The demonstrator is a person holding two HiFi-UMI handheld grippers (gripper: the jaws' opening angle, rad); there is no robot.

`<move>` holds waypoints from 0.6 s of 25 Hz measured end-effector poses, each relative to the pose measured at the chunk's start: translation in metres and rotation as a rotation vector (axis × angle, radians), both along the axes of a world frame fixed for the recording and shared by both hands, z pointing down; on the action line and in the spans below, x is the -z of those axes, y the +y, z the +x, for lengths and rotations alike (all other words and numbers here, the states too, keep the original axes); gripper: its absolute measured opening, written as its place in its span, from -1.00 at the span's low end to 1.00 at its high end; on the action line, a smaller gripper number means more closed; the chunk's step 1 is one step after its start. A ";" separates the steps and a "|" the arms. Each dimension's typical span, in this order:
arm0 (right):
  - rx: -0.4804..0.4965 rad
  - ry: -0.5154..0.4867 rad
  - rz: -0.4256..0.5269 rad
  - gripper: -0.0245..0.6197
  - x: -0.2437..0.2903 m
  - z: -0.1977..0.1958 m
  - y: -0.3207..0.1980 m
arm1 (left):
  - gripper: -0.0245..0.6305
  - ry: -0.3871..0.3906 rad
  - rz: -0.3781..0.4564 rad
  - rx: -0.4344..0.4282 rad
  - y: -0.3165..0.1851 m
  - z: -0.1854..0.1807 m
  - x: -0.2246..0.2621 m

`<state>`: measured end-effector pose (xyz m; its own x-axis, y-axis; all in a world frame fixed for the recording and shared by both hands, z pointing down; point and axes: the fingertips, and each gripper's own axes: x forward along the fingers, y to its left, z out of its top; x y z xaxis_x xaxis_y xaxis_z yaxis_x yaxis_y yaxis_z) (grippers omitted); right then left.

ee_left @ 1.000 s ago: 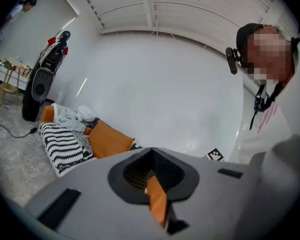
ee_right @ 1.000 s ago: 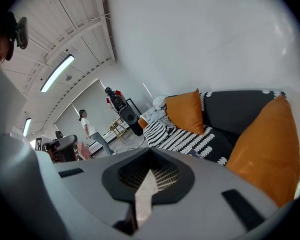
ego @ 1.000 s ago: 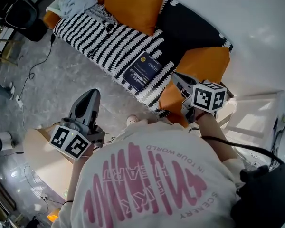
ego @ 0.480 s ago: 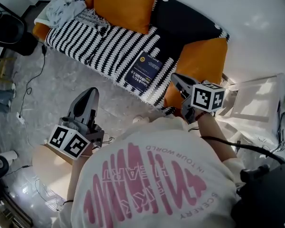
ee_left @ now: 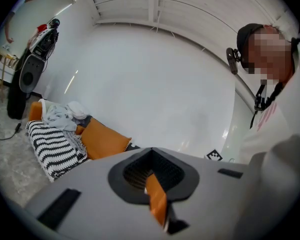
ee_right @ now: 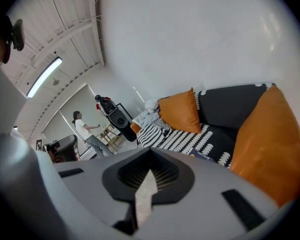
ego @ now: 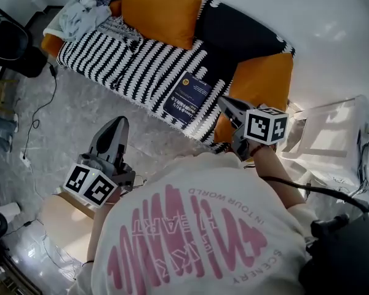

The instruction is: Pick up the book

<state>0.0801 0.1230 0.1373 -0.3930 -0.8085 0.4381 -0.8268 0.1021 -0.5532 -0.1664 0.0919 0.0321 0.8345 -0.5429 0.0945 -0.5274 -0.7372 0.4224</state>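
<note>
A dark blue book [ego: 186, 99] lies flat on the black-and-white striped throw [ego: 123, 57] at the near edge of a sofa [ego: 246, 32], just left of an orange cushion [ego: 261, 82]. A second orange cushion [ego: 157, 11] leans at the sofa's far side. A person in a white shirt [ego: 197, 238] stands before the sofa. The right hand-held gripper [ego: 225, 102] hangs near the book's right end, apart from it, its jaws together and empty. The left hand-held gripper [ego: 118, 123] is over the grey floor [ego: 67, 121], well apart from the book, its jaws likewise closed on nothing.
</note>
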 end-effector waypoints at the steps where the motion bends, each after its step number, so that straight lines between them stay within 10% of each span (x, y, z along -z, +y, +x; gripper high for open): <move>1: -0.005 0.005 0.002 -0.89 0.002 0.001 0.000 | -0.90 0.006 0.005 -0.004 -0.002 0.001 0.001; 15: -0.072 0.024 -0.037 -0.89 -0.007 0.016 0.019 | -0.90 0.029 -0.007 -0.062 -0.007 0.014 -0.003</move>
